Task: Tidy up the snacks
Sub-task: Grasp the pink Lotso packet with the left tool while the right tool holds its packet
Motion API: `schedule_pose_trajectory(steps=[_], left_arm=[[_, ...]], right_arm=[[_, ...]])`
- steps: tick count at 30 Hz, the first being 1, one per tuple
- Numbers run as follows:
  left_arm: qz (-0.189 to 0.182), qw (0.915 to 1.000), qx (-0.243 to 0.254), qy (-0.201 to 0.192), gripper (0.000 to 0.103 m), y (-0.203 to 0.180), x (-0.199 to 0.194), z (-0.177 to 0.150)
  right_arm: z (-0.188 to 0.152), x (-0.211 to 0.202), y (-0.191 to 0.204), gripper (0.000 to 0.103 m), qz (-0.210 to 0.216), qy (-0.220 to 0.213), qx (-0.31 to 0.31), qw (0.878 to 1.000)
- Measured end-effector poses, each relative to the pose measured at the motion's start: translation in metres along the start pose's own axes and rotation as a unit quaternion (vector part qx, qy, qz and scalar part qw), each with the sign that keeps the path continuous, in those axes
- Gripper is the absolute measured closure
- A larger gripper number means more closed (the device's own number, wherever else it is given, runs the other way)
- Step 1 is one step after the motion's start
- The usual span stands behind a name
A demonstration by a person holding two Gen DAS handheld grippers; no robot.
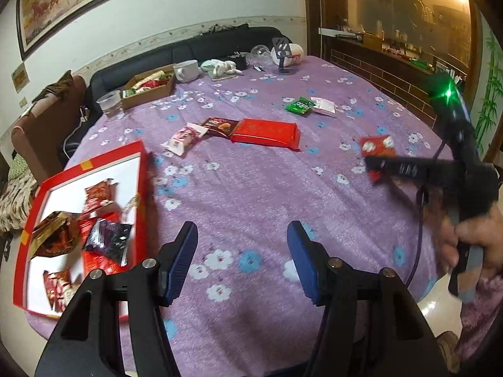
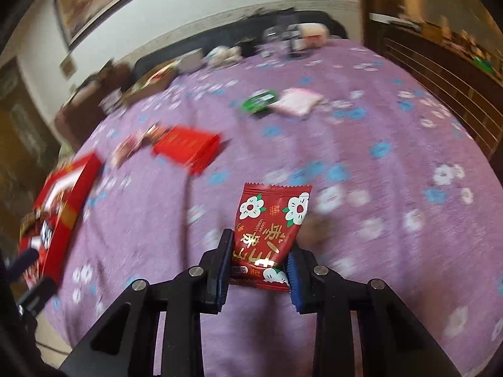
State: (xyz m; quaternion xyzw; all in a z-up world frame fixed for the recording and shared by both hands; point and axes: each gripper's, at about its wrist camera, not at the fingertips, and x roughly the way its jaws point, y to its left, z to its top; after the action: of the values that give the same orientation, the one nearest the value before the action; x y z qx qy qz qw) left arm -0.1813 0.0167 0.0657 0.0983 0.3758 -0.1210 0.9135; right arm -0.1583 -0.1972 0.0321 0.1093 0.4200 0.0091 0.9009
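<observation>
My right gripper [image 2: 259, 245] is shut on a red flowered snack packet [image 2: 270, 220] and holds it above the purple tablecloth; the packet also shows in the left wrist view [image 1: 377, 147] at the right. My left gripper [image 1: 242, 235] is open and empty above the cloth, just right of a red-rimmed box [image 1: 141, 169] that holds several snack packets. A long red packet [image 1: 265, 132], a brown packet [image 1: 220, 125] and a pink-white packet [image 1: 185, 136] lie mid-table. A green packet [image 1: 298, 106] and a white packet [image 1: 323, 106] lie farther right.
A cardboard box of snacks [image 1: 147, 86], a clear cup [image 1: 110, 103], a white mug [image 1: 187, 69] and other clutter stand along the table's far edge. A black sofa [image 1: 195, 47] is behind. The red-rimmed box sits at the table's left edge [image 2: 66, 194].
</observation>
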Motion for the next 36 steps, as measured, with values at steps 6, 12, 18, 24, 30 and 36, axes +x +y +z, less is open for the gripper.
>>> schedule_pose_trajectory(steps=[6, 12, 18, 24, 30, 36], left_arm=[[0.007, 0.9996, 0.026, -0.012, 0.045, -0.010, 0.007, 0.031], [0.045, 0.9962, 0.074, -0.012, 0.045, -0.003, 0.025, 0.074], [0.067, 0.9944, 0.070, 0.043, 0.045, 0.041, 0.065, 0.116], [0.089, 0.9920, 0.058, 0.068, 0.045, 0.092, 0.098, 0.135], [0.074, 0.9911, 0.047, 0.099, 0.045, 0.110, 0.137, 0.141], [0.070, 0.9839, 0.104, 0.127, 0.045, 0.093, 0.172, 0.137]], right_arm=[[0.038, 0.008, -0.067, 0.072, 0.023, -0.013, 0.101, 0.994], [0.065, 0.029, -0.115, 0.072, 0.119, -0.027, 0.194, 0.973], [0.062, 0.055, -0.127, 0.072, 0.193, -0.048, 0.234, 0.952], [0.062, 0.065, -0.127, 0.071, 0.189, -0.033, 0.239, 0.952], [0.065, 0.068, -0.122, 0.071, 0.181, -0.028, 0.225, 0.957], [0.065, 0.069, -0.120, 0.071, 0.177, -0.028, 0.220, 0.959]])
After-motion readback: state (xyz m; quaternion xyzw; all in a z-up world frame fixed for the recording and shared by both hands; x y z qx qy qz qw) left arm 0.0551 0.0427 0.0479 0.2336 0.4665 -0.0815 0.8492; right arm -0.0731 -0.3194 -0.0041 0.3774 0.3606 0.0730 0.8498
